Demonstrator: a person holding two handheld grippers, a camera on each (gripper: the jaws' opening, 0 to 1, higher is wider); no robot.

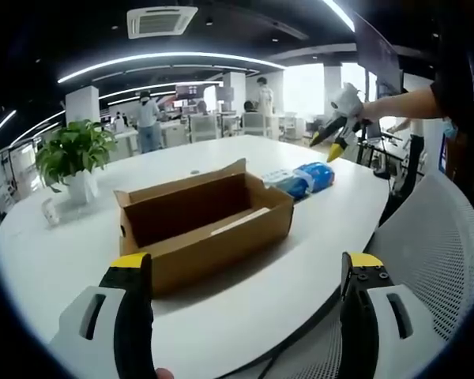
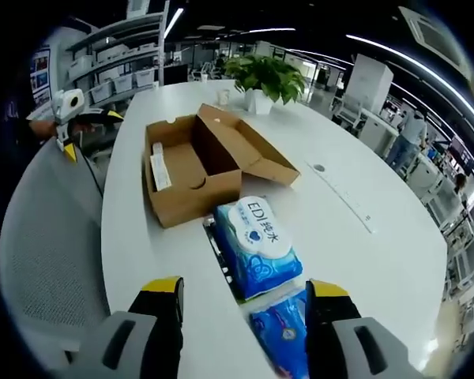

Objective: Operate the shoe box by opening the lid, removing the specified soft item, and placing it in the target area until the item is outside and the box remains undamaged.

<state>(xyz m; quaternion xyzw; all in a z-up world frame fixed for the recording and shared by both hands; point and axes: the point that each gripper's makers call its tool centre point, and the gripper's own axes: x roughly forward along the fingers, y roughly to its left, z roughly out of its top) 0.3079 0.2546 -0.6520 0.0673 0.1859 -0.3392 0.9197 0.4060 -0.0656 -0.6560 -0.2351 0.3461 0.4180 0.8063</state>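
Between the right gripper point(image 2: 243, 304) fingers, apart, lies the tissue pack point(image 2: 257, 245)

Open-plan office: desk rows point(image 1: 197, 126), strip lights point(image 1: 166, 59), ceiling vent point(image 1: 161, 20).

Box open, tissue packs outside
I see the cardboard shoe box point(image 2: 191, 175) lid folded back; blue tissue packs point(image 2: 257, 245) lie on the table just beside it
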